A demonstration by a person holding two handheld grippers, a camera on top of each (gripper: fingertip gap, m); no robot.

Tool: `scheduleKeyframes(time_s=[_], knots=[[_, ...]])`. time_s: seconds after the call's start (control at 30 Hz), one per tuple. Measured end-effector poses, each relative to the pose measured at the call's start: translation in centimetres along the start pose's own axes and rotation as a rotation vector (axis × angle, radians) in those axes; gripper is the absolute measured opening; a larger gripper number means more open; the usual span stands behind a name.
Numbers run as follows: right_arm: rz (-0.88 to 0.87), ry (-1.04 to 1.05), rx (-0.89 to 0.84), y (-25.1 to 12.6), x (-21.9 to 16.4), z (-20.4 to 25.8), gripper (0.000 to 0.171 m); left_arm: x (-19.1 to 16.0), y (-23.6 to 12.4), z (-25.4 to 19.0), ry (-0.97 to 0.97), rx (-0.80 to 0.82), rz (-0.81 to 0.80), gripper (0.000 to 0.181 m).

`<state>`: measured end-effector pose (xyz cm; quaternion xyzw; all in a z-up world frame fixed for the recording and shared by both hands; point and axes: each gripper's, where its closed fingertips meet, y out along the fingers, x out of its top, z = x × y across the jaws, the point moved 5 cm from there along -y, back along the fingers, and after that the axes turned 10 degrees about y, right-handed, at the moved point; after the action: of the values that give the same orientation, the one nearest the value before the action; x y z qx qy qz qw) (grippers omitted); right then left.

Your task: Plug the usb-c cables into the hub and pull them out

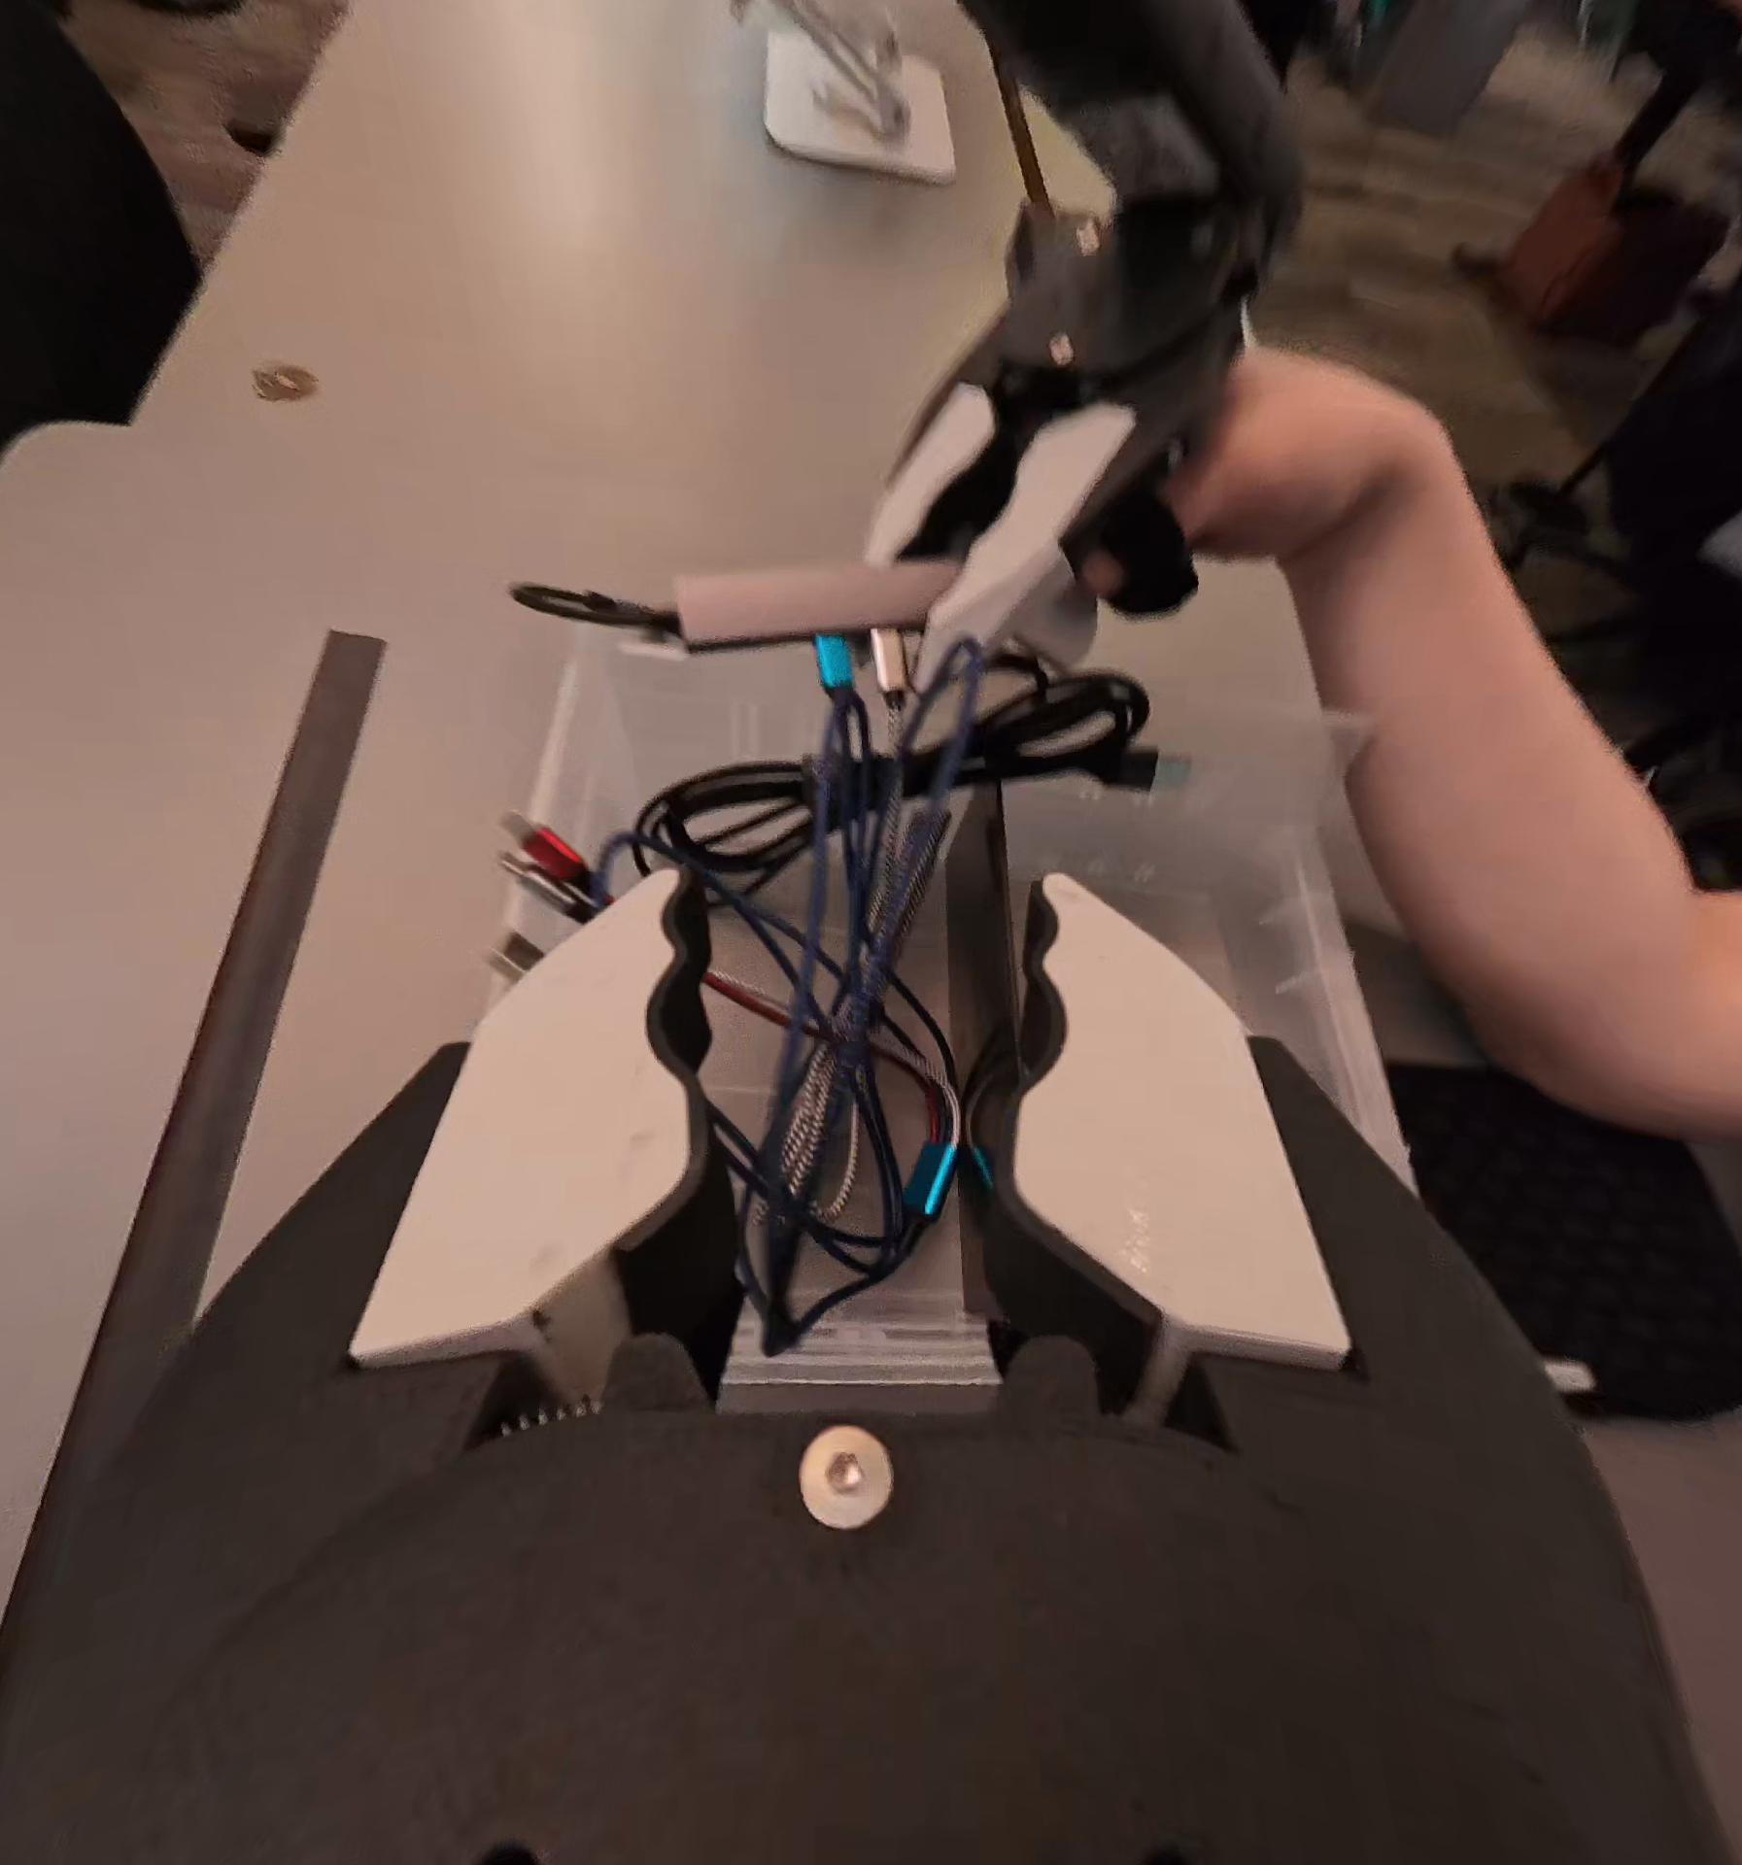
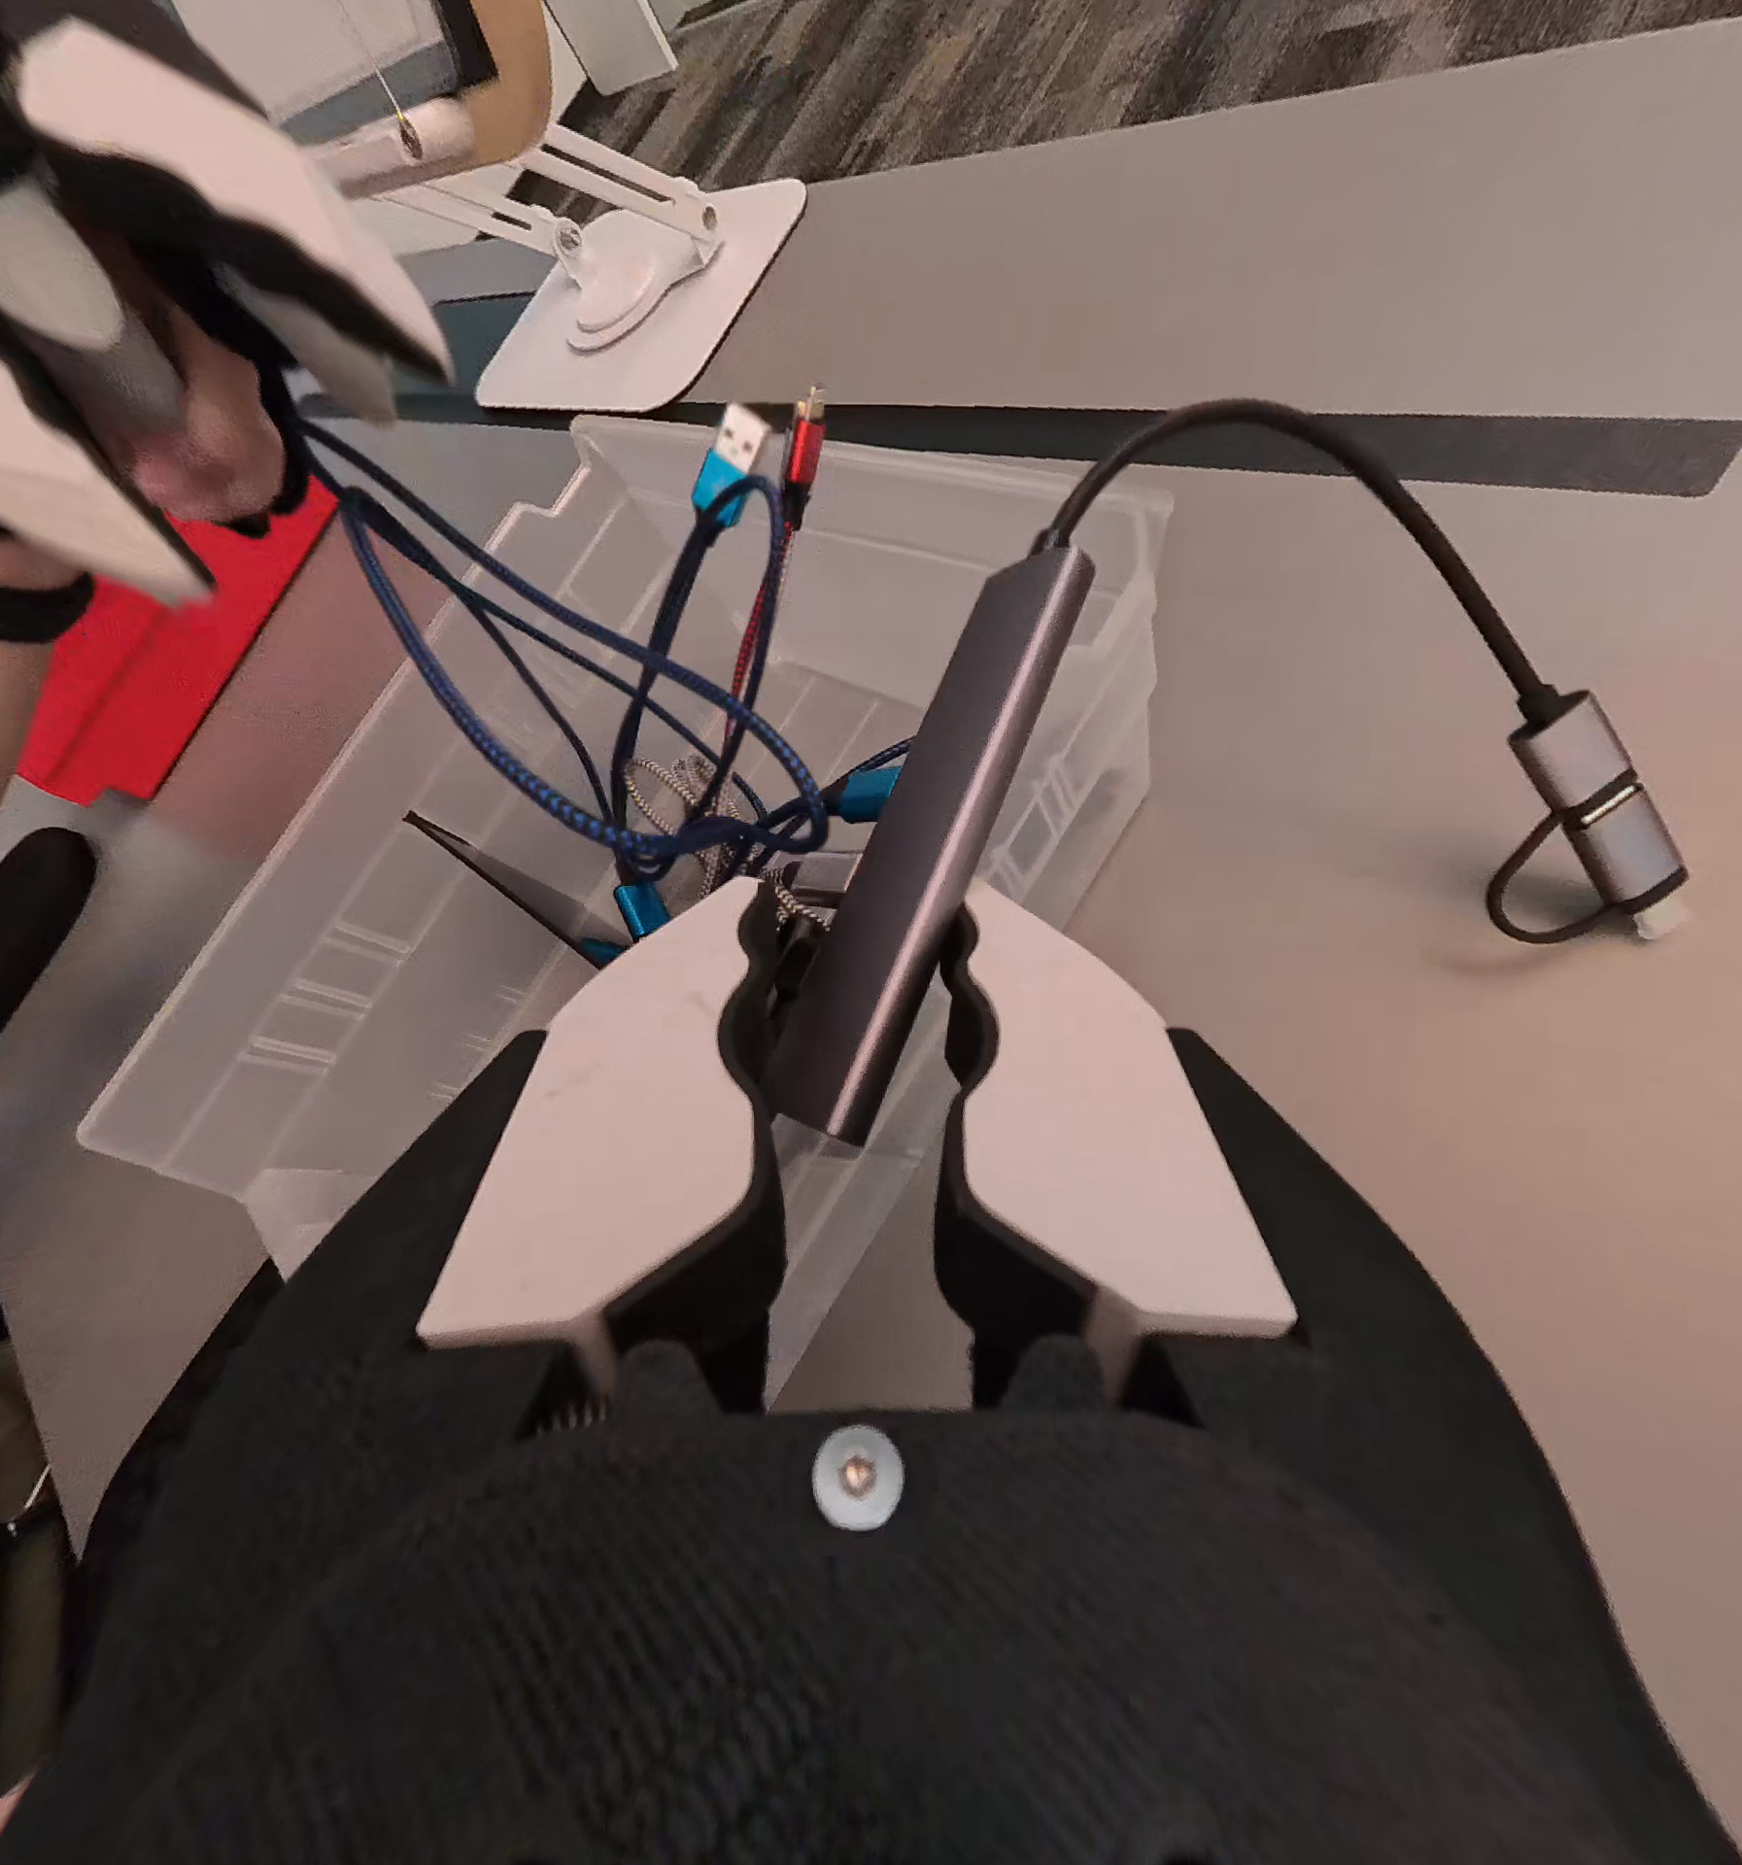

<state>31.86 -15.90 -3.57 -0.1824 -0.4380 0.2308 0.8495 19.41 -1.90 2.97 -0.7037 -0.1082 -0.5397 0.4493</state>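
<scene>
Hub held above the clear bin, two cables plugged in – pulling out looks next.

The grey table [image 2: 1351,252] carries a clear bin [image 2: 362,959], my landmark here. Over it the right tool [image 2: 851,934] is clamped on one end of the hub [image 2: 957,797], whose long axis runs level across the bin, ports facing down. A blue plug [image 1: 831,663] and a silver plug [image 1: 889,661] sit in the hub, their cables [image 1: 851,908] hanging into the bin. The left tool [image 1: 861,923], fingers apart and empty, hovers on the bin's near side – the plugs lie straight ahead and higher, nearer this hand.
</scene>
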Motion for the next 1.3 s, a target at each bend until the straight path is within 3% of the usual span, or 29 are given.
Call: scheduleKeyframes(time_s=[0.13, 0.3, 0.47, 0.6, 0.73, 0.83, 1.03, 1.2, 1.3], knots=[[0.025, 0.008, -0.030, -0.2, -0.1, 0.2, 0.032, 2.3, -1.1, 3.0, -0.134, 0.030, -0.104, 0.059], [0.054, 0.040, -0.037, -0.5, -0.3, 0.3, 0.032, 3.5, 0.5, 6.3, -0.273, 0.022, -0.118, 0.057], [0.039, 0.078, -0.032, -1.0, -0.2, 0.2, 0.040, 4.0, 2.8, 10.2, -0.344, 0.157, -0.024, 0.056], [-0.052, 0.125, -0.019, -1.8, 0.7, 0.0, 0.033, 5.0, 5.7, 11.1, -0.333, 0.123, 0.118, 0.057], [0.029, 0.178, 0.034, -0.5, -0.2, -0.4, 0.033, 5.4, 9.6, 10.9, -0.289, 0.081, 0.264, 0.059], [0.045, 0.211, 0.070, -0.6, 0.1, -0.4, 0.021, 4.7, 12.3, 10.9, -0.298, 0.052, 0.348, 0.058], [0.049, -0.046, -0.049, -1.1, 0.7, 1.1, 0.021, 4.5, 15.8, 10.7, -0.375, -0.041, 0.376, 0.063], [0.059, -0.324, -0.075, -1.0, 0.8, 3.6, 0.019, 5.0, 15.7, 10.6, -0.420, -0.141, 0.377, 0.063], [0.057, -0.434, -0.087, -0.8, 0.6, 4.3, 0.018, 5.8, 14.5, 9.2, -0.467, -0.309, 0.326, 0.051]])
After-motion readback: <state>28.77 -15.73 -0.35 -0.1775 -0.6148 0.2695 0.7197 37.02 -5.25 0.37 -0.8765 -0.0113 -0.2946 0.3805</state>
